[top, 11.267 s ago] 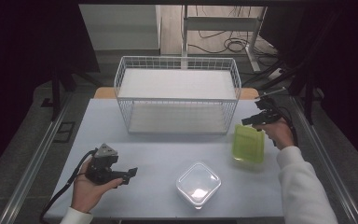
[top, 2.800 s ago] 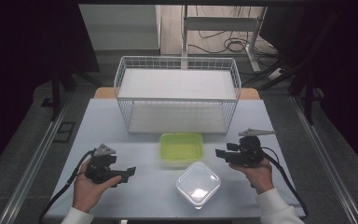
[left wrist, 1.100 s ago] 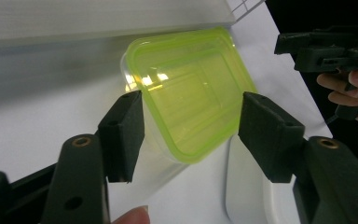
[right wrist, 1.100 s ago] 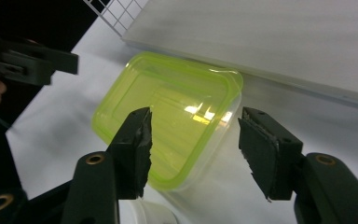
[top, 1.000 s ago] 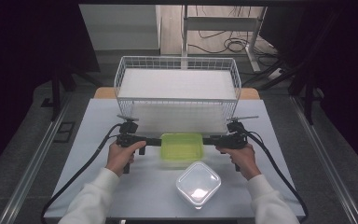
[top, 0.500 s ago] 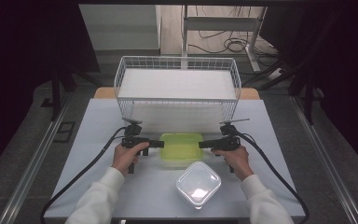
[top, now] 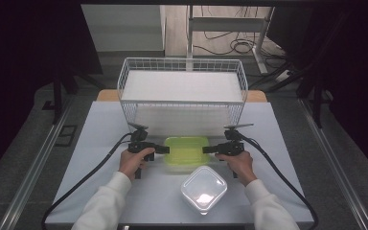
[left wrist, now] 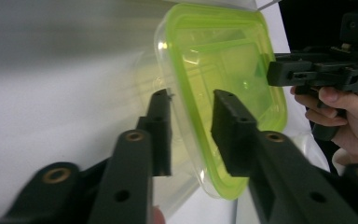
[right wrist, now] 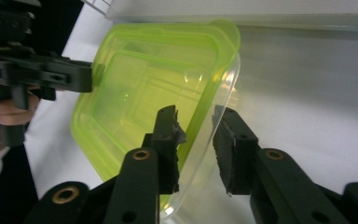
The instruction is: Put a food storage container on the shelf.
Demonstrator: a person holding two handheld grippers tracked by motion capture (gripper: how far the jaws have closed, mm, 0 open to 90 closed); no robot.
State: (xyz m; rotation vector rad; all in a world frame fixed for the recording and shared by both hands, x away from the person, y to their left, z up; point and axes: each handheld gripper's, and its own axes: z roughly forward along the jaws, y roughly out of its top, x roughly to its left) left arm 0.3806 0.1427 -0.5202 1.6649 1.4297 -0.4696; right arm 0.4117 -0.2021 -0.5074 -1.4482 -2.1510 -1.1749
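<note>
1. green box (top: 187, 151) found at table (top: 100, 143) centre, just in front of wire basket (top: 182, 91); clear lid (top: 204, 189) lying at 5 o'clock of box, close by.
2. left gripper (top: 164, 149) now at 9 o'clock side of box, right gripper (top: 210, 150) at 3 o'clock side; a second ago both stood a little farther out and higher, since lowered onto the rims.
3. jaws of both have just been closing, with box wall between them.
4. left gripper view: left gripper (left wrist: 191, 128) straddling rim of box (left wrist: 223, 70), one jaw inside, one outside; gap to wall slight, firm pinch not confirmed. logged as not yet clamped.
5. right gripper view: right gripper (right wrist: 196, 140) likewise astride rim of box (right wrist: 135, 93); inner jaw touching or nearly touching wall, outer jaw apart. grip not complete.
6. judgement: two-handed lift in preparation, likely toward basket at 12 o'clock. box not yet raised; resting flat.
7. risk: thin flexible wall, may bow or slip if pinched unevenly.
</note>
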